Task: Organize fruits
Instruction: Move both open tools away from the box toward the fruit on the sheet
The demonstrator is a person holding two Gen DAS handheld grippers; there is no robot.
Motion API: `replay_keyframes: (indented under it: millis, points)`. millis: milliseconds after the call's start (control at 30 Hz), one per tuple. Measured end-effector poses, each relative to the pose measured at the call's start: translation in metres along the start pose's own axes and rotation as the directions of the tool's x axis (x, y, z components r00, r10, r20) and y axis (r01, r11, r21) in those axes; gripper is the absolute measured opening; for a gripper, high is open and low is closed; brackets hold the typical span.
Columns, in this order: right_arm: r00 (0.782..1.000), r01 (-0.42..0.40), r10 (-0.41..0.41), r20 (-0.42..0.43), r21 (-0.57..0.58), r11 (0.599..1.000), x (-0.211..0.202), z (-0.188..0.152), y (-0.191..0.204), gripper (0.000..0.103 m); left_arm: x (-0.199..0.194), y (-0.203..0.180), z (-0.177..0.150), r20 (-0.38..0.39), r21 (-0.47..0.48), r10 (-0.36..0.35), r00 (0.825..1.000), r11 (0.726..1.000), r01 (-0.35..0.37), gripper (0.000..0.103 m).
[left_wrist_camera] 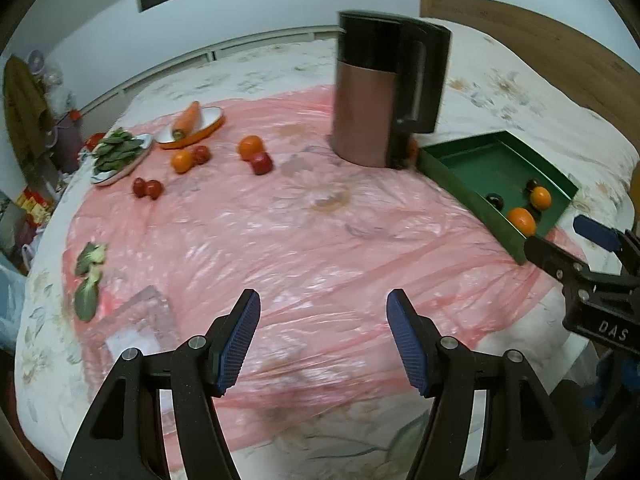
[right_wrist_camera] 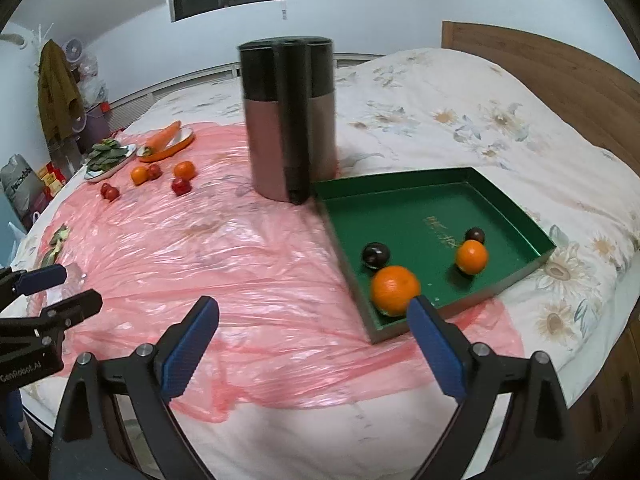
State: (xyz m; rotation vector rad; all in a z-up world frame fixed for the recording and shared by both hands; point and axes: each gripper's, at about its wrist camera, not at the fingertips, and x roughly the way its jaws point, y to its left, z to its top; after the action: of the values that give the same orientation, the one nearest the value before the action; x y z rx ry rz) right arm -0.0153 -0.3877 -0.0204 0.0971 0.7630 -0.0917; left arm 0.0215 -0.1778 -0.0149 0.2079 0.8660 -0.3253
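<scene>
Facing the loose fruit (left_wrist_camera: 224, 164) in the upper left of its view, the left hand-held gripper (left_wrist_camera: 323, 340) is nearer to it; both it and the right hand-held gripper (right_wrist_camera: 314, 344) gape, empty. The green tray (right_wrist_camera: 516, 216) sits right of centre on the bed.

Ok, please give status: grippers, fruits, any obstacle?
Left gripper and right gripper open, empty. Four fruits in green tray; others loose on pink sheet. Kettle stands between.
</scene>
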Motion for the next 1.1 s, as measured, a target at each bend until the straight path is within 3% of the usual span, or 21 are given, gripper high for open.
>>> replay_keyframes:
  millis: [167, 400, 1000, 1100]
  points:
    - [1.000, -0.021, 0.021, 0.010, -0.011, 1.000, -0.008, -0.003, 0.027, 0.103, -0.013, 0.021, -0.008, 0.041, -0.029, 0.032, 0.999, 0.999, -0.031, 0.060]
    - [0.998, -0.055, 0.056, 0.021, -0.070, 0.996, -0.013, -0.007, 0.074, 0.103, -0.031, 0.049, -0.019, 0.104, -0.064, 0.079, 0.991, 0.995, -0.072, 0.074]
    - [0.995, -0.100, 0.101, -0.003, -0.134, 0.986, -0.010, -0.011, 0.128, 0.103, -0.039, 0.104, -0.039, 0.118, -0.151, 0.108, 0.987, 0.985, -0.089, 0.075]
    - [0.994, -0.111, 0.111, -0.006, -0.143, 0.984, -0.008, -0.011, 0.133, 0.103, -0.040, 0.108, -0.039, 0.122, -0.158, 0.109, 0.986, 0.983, -0.090, 0.080]
